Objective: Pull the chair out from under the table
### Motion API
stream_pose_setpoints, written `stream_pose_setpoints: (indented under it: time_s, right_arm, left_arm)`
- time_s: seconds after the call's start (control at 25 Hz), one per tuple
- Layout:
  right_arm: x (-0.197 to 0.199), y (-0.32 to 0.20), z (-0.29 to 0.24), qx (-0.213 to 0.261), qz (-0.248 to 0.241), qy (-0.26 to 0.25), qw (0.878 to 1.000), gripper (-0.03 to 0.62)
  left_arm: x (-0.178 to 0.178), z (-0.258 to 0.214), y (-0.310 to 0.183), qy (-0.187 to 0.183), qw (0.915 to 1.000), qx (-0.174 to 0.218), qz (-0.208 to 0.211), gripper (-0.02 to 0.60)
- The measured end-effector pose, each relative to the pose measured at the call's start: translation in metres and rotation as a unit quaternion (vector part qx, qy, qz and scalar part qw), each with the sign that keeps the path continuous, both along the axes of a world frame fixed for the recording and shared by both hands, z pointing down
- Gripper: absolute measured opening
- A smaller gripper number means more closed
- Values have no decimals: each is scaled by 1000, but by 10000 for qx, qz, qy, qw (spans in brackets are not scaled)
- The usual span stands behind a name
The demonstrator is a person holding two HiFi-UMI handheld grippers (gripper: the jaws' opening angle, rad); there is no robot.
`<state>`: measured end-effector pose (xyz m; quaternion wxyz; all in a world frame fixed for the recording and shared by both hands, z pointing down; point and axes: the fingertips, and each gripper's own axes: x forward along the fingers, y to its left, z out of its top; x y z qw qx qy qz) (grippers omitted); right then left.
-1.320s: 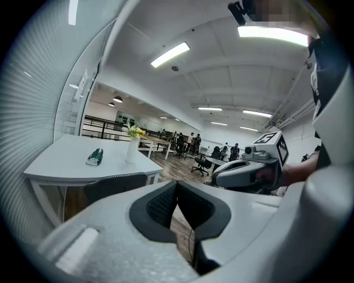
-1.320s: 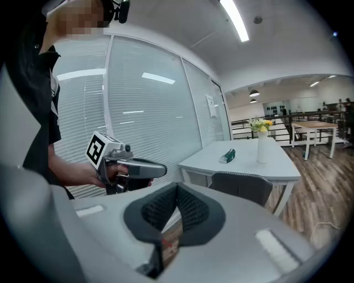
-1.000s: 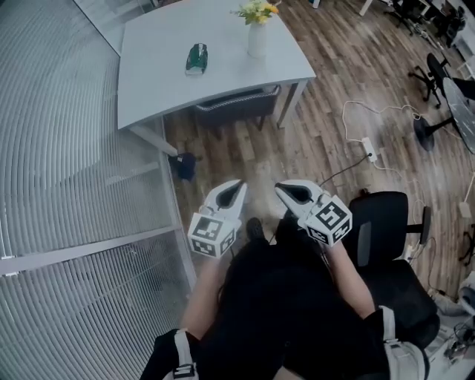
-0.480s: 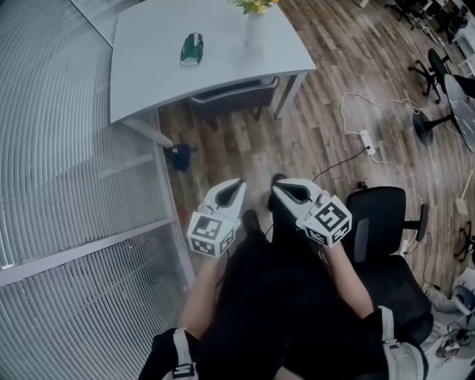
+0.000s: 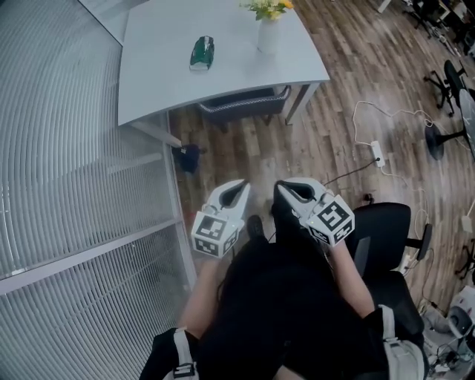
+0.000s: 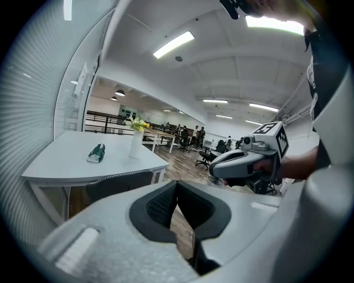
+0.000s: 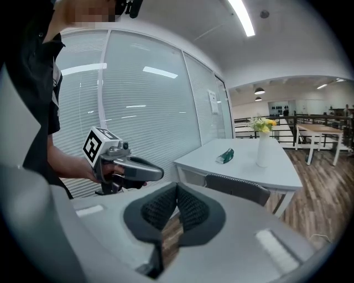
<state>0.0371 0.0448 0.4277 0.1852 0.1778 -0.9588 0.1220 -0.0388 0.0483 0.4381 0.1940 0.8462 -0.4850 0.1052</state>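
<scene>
The table (image 5: 156, 74) is pale grey; the chair (image 5: 245, 106) is dark grey; the floor (image 5: 326, 126) has brown wood stripes; the vase (image 5: 268, 38) is white; the flowers (image 5: 269, 9) are yellow.

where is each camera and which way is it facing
Head view: on the person's head, facing steeply down at table and chair; shows arms, left claw, right claw.
Left gripper view: on the left claw, facing along its shut jaws to the table; shows right claw, right hand.
Right gripper view: on the right claw, facing the table; shows left claw, left hand.
Shared: all see table, chair, vase.
</scene>
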Motion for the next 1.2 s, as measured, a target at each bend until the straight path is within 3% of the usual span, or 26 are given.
stream_pose_setpoints:
  time_s: [0.72,1.0,1.2]
  right_arm:
    - [29,-144,-2,68,-854,72,9963,3]
    - [40,-174,11,-36,-1117,66,9937,3]
    - [35,-183,23,-103,-1306,228,9911,3]
  left_arm:
    - [46,-13,-136,-495,9977,-52,-455,11]
    - [61,-7,-156,-692,9946,-179,-757,11]
    - [46,6,-156,-819,9914,-359,-951,11]
